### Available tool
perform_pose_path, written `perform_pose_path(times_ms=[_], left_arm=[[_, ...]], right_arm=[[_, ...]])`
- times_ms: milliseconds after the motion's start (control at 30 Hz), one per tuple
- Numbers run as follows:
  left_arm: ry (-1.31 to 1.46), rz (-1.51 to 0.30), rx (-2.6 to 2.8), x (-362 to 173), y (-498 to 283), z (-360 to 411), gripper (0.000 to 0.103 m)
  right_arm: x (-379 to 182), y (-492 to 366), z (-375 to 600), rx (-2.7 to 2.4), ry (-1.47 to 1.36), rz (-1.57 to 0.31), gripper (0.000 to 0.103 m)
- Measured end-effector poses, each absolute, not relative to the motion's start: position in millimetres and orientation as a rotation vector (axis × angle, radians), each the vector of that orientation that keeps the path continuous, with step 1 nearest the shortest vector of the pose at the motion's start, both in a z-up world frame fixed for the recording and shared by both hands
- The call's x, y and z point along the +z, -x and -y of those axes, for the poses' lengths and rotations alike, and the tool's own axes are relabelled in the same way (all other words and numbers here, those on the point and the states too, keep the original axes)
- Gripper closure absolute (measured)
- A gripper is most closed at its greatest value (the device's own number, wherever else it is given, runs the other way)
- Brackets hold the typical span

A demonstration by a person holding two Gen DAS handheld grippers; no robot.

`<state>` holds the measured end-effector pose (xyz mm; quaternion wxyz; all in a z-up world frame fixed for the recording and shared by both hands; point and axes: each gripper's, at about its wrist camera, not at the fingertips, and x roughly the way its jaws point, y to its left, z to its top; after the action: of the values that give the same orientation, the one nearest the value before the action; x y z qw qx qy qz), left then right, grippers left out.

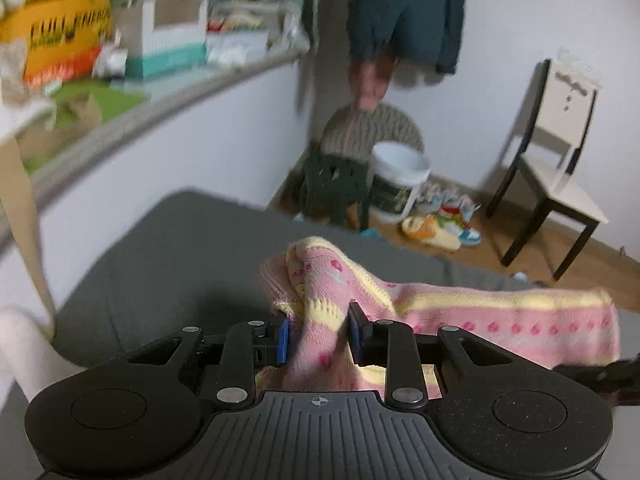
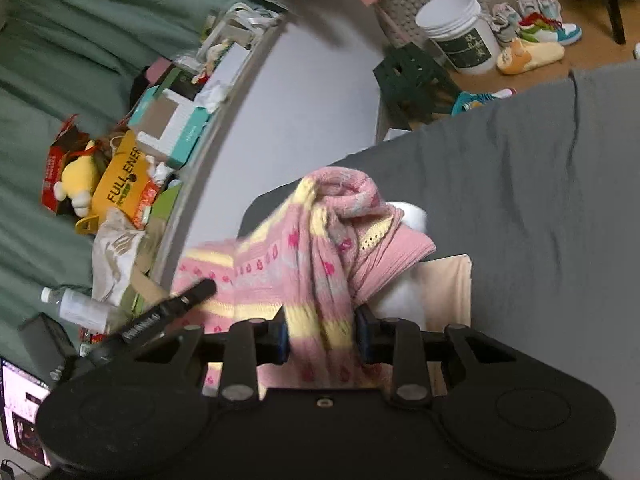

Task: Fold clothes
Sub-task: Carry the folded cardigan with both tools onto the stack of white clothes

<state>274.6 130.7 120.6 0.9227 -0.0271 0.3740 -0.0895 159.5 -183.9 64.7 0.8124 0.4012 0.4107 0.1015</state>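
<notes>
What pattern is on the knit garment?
Pink knit garment with pale yellow stripes and darker pink motifs; clearest in the right wrist view.

the sweater [image 1: 440, 312] is hanging between both grippers over the bed [image 1: 168, 264]; beyond the bed's far edge, a bucket [image 1: 398, 180] is standing beside a stool [image 1: 334, 184].

One knit garment [image 1: 460, 312], two grippers [image 1: 319, 338] [image 2: 322, 336]

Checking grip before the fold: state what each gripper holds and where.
Both are shut on the pink knit garment: left gripper pinches a bunched fold, right gripper a gathered hanging section.
</notes>
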Motion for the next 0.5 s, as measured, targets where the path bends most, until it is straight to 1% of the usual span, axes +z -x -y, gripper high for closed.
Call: perform_pose_path(times_ms=[100, 133, 167, 200, 300, 333, 400, 433, 467, 500], left_arm=[[0.098, -0.777, -0.198, 96, -283, -136, 0.074], [0.125, -0.780, -0.201, 89, -284, -138, 0.072], [0.152, -0.782, -0.204, 82, -285, -139, 0.068], [0.179, -0.785, -0.206, 74, -286, -141, 0.062], [0.243, -0.783, -0.160, 62, -286, -149, 0.033], [0.268, -0.773, -0.145, 63, -285, -153, 0.032], [0.321, -0.739, -0.134, 67, -279, -161, 0.032], [0.346, -0.720, -0.126, 72, -275, -164, 0.032], [0.365, -0.702, -0.124, 77, -271, -167, 0.032], [0.383, -0.683, -0.124, 81, -267, -169, 0.031]], right_arm=[[49, -164, 193, 0.223, -0.908, -0.860, 0.072], [45, -166, 195, 0.227, -0.919, -0.857, 0.072], [42, -168, 197, 0.228, -0.927, -0.854, 0.071], [38, -168, 198, 0.230, -0.935, -0.850, 0.070], [26, -170, 204, 0.235, -1.006, -0.842, 0.063], [23, -171, 206, 0.242, -1.031, -0.840, 0.061], [23, -170, 206, 0.245, -1.024, -0.837, 0.052], [25, -169, 206, 0.238, -1.006, -0.836, 0.044], [27, -169, 206, 0.229, -0.990, -0.831, 0.041], [30, -169, 206, 0.228, -0.980, -0.821, 0.041]])
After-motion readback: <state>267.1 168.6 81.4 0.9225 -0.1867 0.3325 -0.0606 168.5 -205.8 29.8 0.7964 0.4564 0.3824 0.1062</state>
